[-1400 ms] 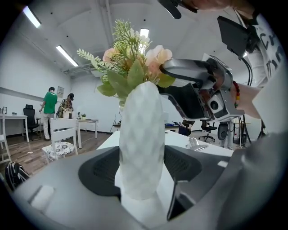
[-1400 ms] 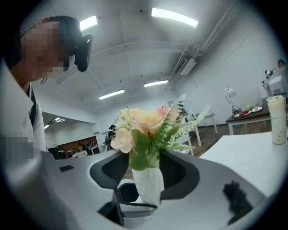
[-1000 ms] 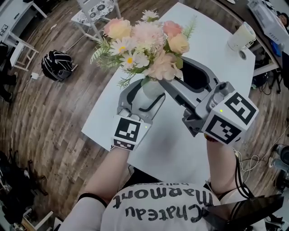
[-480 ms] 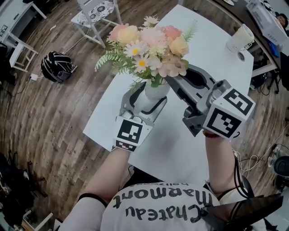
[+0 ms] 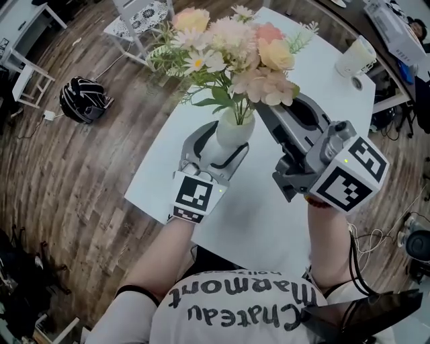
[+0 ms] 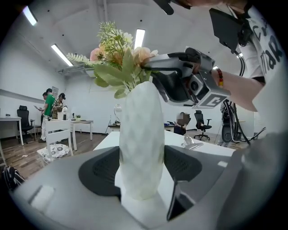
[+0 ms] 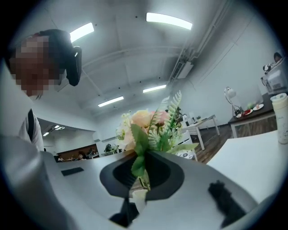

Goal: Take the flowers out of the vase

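Note:
A white textured vase (image 5: pixel 227 129) stands on the white table (image 5: pixel 322 94). My left gripper (image 5: pixel 220 140) is shut on its body, with the pads against both sides of the vase (image 6: pixel 141 134). A bouquet of pink, peach and white flowers (image 5: pixel 232 44) rises above the vase mouth, its green stems (image 5: pixel 236 106) showing. From the right, my right gripper (image 5: pixel 259 111) has just been closing on those stems and is shut on them. The stems (image 7: pixel 143 179) run up between its pads to the blooms (image 7: pixel 146 123).
A white cup (image 5: pixel 359 54) stands at the table's far right corner. On the wood floor to the left are a white chair (image 5: pixel 144 17) and a black helmet (image 5: pixel 84 97). People (image 6: pixel 51 105) stand far off in the room.
The right gripper's jaws closed on the stems and rose, lifting the bouquet so more stem shows above the vase mouth. The left gripper and the vase stayed put.

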